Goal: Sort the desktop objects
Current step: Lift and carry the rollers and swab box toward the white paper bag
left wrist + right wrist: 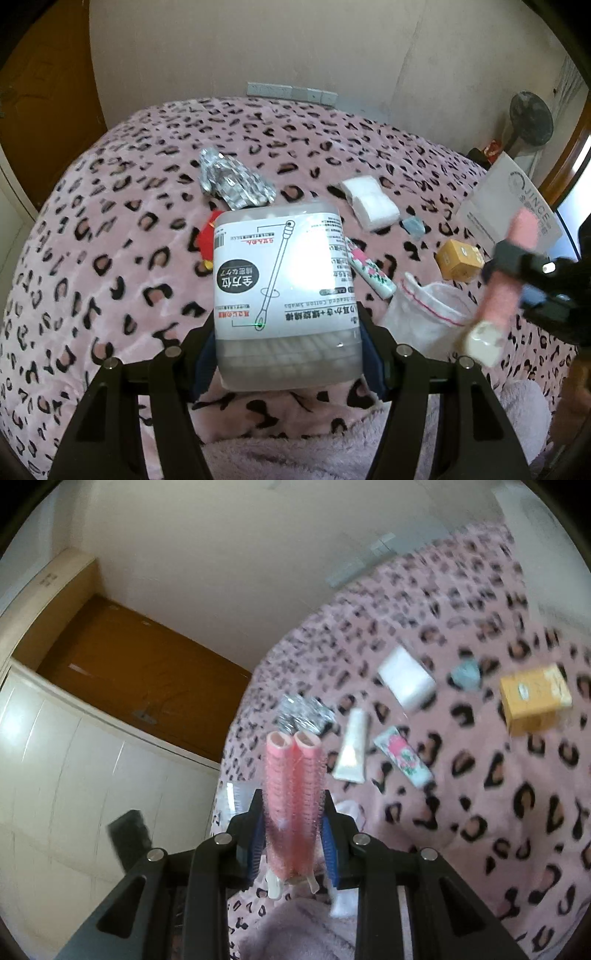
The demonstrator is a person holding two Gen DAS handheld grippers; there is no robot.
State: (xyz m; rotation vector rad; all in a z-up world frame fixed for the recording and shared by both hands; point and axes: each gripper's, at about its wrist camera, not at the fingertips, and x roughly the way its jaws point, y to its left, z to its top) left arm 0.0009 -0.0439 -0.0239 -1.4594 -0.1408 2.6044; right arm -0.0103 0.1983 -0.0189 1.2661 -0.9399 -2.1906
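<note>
While the left gripper (286, 354) clamps the cotton swab box (282, 291) above open blanket (110, 258), left of the zip bag (424, 314), only the right wrist view shows the right gripper (293, 834) squeezing twin pink hair rollers (293, 794) and a white tube (352, 749).

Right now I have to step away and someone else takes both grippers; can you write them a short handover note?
Left gripper: shut on the swab box, held above the blanket.
Right gripper: shut on the pink rollers, also lifted.
Lying loose on the blanket: foil pack, white pads, floral tube, white tube, yellow box, small blue item, red item, clear zip bag.
Done: two items picked up. Left: place both, then sort the rest. No sorting spot is visible.
</note>
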